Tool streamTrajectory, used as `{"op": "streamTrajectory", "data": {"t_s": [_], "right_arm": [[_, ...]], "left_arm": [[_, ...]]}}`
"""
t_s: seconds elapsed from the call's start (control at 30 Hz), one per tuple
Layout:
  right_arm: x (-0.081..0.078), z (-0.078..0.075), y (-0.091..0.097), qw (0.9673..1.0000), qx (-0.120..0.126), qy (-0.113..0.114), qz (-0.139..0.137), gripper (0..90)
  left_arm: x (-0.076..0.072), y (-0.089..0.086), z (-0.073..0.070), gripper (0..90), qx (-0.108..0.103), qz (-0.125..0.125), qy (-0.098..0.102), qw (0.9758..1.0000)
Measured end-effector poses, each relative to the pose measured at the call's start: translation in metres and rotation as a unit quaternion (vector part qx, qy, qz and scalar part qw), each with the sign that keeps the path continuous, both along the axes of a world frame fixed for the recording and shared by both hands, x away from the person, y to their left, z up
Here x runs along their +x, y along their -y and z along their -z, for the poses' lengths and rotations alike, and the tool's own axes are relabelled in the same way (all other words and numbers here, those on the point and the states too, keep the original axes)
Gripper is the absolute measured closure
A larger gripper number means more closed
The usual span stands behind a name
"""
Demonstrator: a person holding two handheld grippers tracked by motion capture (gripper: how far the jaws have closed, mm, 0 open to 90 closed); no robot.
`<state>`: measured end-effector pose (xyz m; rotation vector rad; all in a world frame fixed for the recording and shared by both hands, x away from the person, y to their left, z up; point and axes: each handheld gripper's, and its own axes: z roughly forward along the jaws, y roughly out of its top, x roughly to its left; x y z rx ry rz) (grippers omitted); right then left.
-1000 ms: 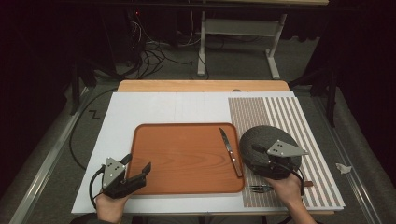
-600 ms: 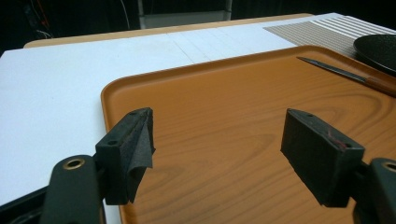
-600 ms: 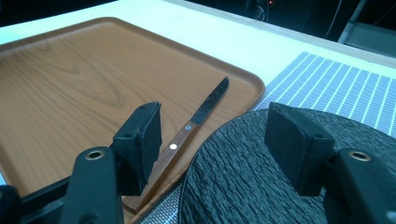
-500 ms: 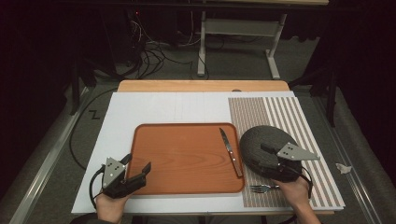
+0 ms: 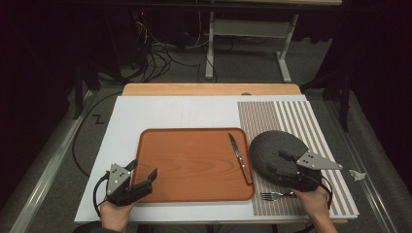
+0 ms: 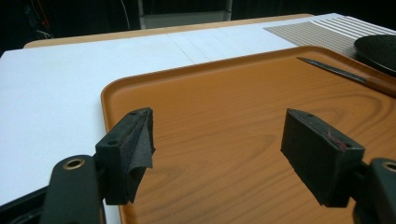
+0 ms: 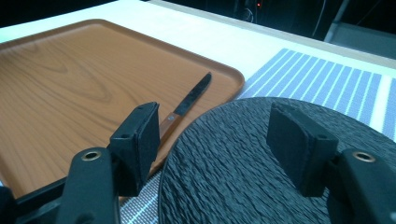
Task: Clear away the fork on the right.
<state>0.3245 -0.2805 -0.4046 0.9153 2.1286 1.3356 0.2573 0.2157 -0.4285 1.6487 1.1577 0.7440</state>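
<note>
- Two grippers sit in my hands at the near edge of the surface, one at each side.
- My right gripper hovers over the near part of the dark round plate. Its jaws have just been opening and now stand wide apart, with nothing pressed between the pads; in the right gripper view the plate lies below and between them.
- That plate rests on the striped placemat, just right of the wooden tray.
- One knife lies inside the tray along its right rim, blade pointing away from me, close beside the plate.
- One fork lies on the placemat, just in front of the plate, right by my right hand.
- My left gripper rests at the tray's near left corner, jaws spread wide and holding nothing; in the left gripper view the bare tray stretches between them.
</note>
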Motion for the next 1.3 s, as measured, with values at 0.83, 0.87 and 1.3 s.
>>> {"op": "streamTrajectory", "data": {"t_s": [0.83,0.87,1.3], "right_arm": [[-0.015,-0.001,0.053,0.9979,-0.023,-0.046,0.04,41.1],[-0.016,-0.001,0.055,0.9971,-0.033,-0.056,0.039,42.6],[-0.025,-0.004,0.068,0.993,-0.068,-0.085,0.045,46.8]], "left_arm": [[0.001,-0.001,0.0,26.0,-0.007,-0.007,0.001,0.9999],[0.0,-0.001,0.0,26.1,-0.007,-0.007,0.001,0.9999],[0.0,-0.001,0.0,26.0,-0.007,-0.007,0.002,0.9999]]}}
